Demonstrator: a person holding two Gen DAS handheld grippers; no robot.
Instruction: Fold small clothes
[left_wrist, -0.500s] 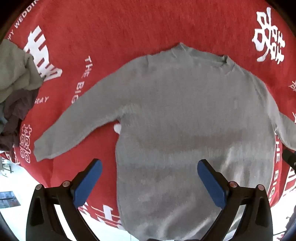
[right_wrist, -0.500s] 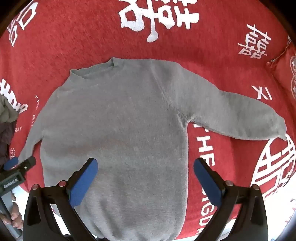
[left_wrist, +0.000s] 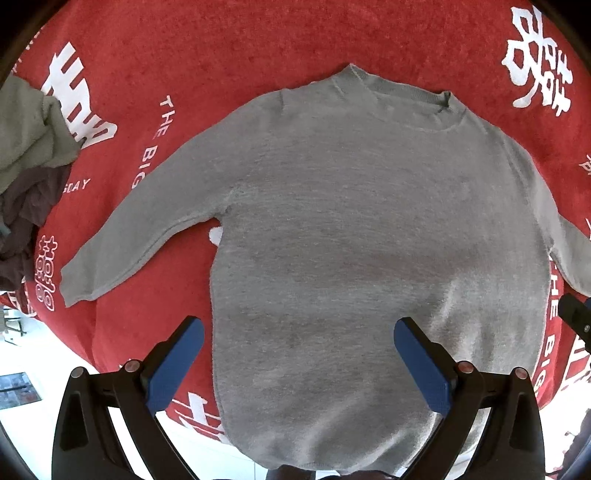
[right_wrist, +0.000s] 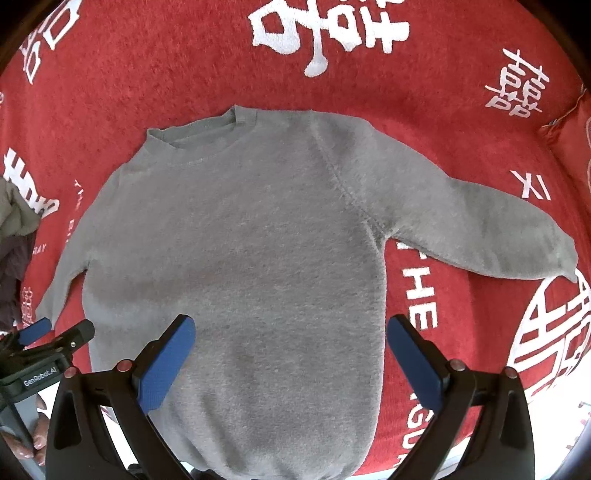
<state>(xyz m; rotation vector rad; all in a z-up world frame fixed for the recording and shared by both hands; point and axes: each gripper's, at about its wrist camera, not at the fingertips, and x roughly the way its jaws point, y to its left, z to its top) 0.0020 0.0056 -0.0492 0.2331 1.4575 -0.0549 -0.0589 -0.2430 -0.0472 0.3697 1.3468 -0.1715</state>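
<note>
A grey long-sleeved sweater (left_wrist: 369, 229) lies flat on a red blanket, collar away from me, both sleeves spread out; it also shows in the right wrist view (right_wrist: 240, 251). My left gripper (left_wrist: 299, 358) is open and empty, hovering above the lower left part of the sweater body. My right gripper (right_wrist: 291, 354) is open and empty, hovering above the lower right part of the body. The left sleeve cuff (left_wrist: 77, 280) lies at the left, the right sleeve cuff (right_wrist: 554, 258) at the right. The left gripper's tips also show in the right wrist view (right_wrist: 55, 332).
The red blanket (left_wrist: 184, 55) with white lettering covers the surface and hangs over the near edge. A pile of other clothes (left_wrist: 26, 177), green-grey and dark, lies at the left. A red cushion (right_wrist: 572, 136) sits at the far right.
Both grippers have shifted very slightly; the sweater has not moved and both grippers stay open.
</note>
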